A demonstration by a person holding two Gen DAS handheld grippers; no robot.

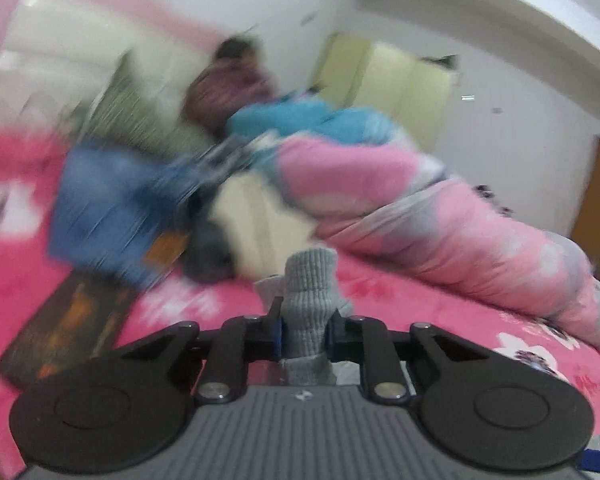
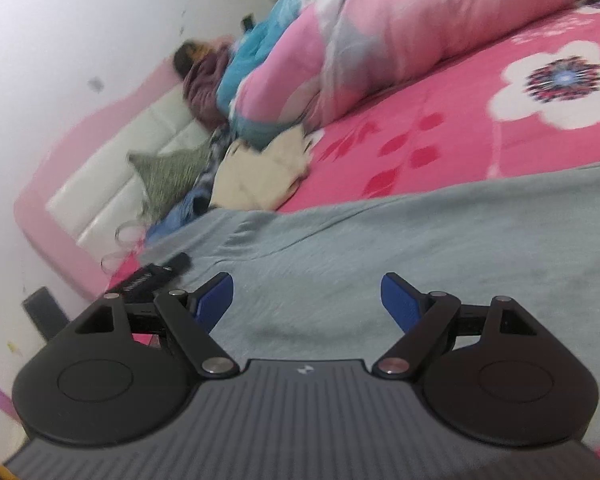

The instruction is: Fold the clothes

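Note:
In the left wrist view my left gripper (image 1: pixel 304 328) is shut on a ribbed grey knit cuff (image 1: pixel 308 280), which sticks up between the blue pads above the pink bed. In the right wrist view a grey garment (image 2: pixel 400 236) lies spread flat on the pink floral bedspread (image 2: pixel 440 120). My right gripper (image 2: pixel 307 300) hovers just over that cloth, open, with nothing between its blue pads (image 2: pixel 216 302). The left view is blurred by motion.
A rolled pink and grey quilt (image 1: pixel 440 208) lies along the far side of the bed. Cream cloth (image 2: pixel 260 172), blue denim (image 1: pixel 112 200), a green pillow (image 2: pixel 168 172) and a person lying down (image 1: pixel 228 84) crowd the headboard end. A dark flat object (image 1: pixel 68 320) lies at the left.

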